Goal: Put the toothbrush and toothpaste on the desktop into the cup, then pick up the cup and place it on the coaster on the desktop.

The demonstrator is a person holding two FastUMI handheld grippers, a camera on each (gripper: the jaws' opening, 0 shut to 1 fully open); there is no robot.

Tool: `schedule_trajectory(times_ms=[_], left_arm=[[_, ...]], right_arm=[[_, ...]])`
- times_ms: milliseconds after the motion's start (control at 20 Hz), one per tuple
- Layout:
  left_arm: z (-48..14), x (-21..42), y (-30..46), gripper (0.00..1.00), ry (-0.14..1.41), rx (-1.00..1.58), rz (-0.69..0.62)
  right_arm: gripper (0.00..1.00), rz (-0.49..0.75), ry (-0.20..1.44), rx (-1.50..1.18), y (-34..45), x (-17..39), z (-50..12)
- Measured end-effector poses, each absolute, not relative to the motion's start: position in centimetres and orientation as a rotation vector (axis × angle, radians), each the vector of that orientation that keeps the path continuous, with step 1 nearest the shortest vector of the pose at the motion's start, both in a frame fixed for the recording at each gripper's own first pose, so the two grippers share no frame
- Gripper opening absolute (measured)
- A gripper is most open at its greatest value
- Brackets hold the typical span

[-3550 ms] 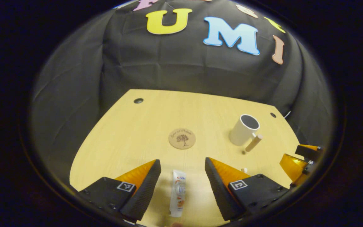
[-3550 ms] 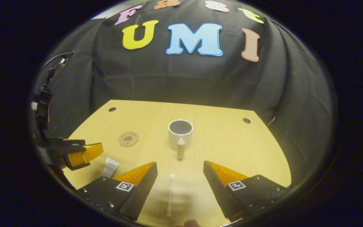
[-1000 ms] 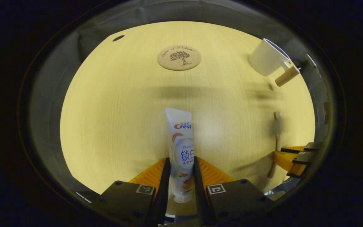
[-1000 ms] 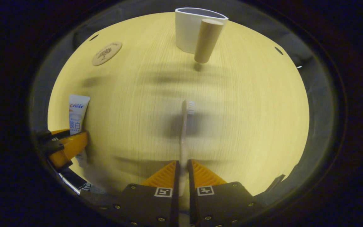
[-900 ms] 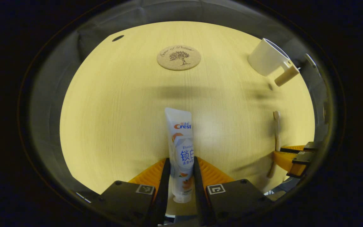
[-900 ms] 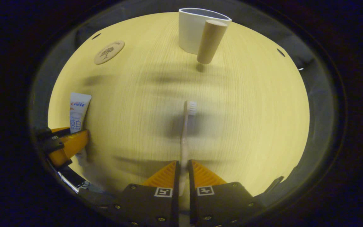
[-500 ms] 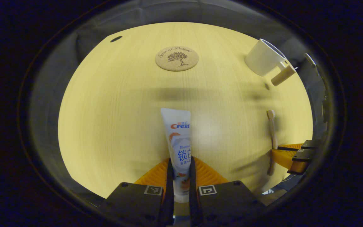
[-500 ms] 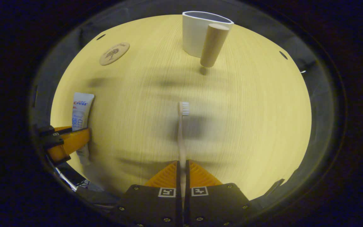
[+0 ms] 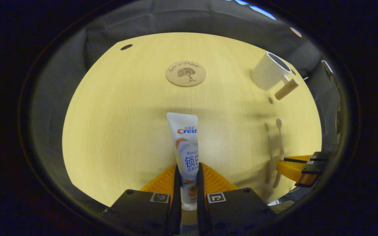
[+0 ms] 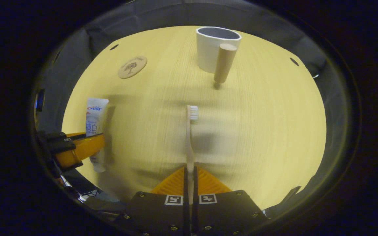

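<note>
The left hand-held gripper point(image 9: 187, 183) pinches the toothpaste point(image 9: 185, 144) near its cap; the right hand-held gripper point(image 10: 189, 183) pinches the toothbrush point(image 10: 189, 137) low on its handle, bristles pointing ahead. Both grips are near one end, so either could swing or slip. Ahead of the right one stands the cup point(image 10: 216, 47), its wooden handle point(image 10: 223, 62) facing it; the coaster point(image 10: 132, 67) lies ahead-left on the desk point(image 10: 274, 124).
</note>
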State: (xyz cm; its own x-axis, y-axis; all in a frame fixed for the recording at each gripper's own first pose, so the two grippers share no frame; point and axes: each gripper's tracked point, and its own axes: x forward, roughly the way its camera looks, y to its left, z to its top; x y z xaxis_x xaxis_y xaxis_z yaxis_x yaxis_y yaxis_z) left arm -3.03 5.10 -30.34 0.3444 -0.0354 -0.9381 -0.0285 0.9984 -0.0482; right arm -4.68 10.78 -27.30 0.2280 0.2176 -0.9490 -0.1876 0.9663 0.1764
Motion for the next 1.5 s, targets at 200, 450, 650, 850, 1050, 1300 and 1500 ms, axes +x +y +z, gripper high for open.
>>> schedule_trajectory(times_ms=[200,450,650,850,1050,1300,1500], left_arm=[[-28.8,-2.2,4.0,0.26,1.157,-0.065,-0.025],[-26.5,-1.2,1.9,0.26,1.073,-0.104,-0.045],[-23.8,0.7,0.9,0.27,0.978,-0.131,-0.051],[-21.2,2.6,-0.2,0.26,0.89,-0.153,-0.062],[-19.0,4.1,-0.9,0.27,0.818,-0.192,-0.063],[-17.3,5.4,-0.8,0.27,0.762,-0.25,-0.037],[-16.0,5.8,-0.1,0.27,0.711,-0.279,-0.001]], right_arm=[[0.03,0.298,1.201,0.107,11.1,-3.4,-24.7],[0.03,0.302,1.048,0.18,10.3,-1.5,-21.4],[0.03,0.326,0.897,0.215,9.7,0.9,-18.2],[0.03,0.333,0.763,0.232,9.1,3.9,-15.1],[0.03,0.343,0.667,0.256,8.7,6.7,-13.0],[0.03,0.369,0.525,0.269,8.7,11.1,-9.8],[0.03,0.373,0.407,0.269,8.8,14.8,-7.7]])
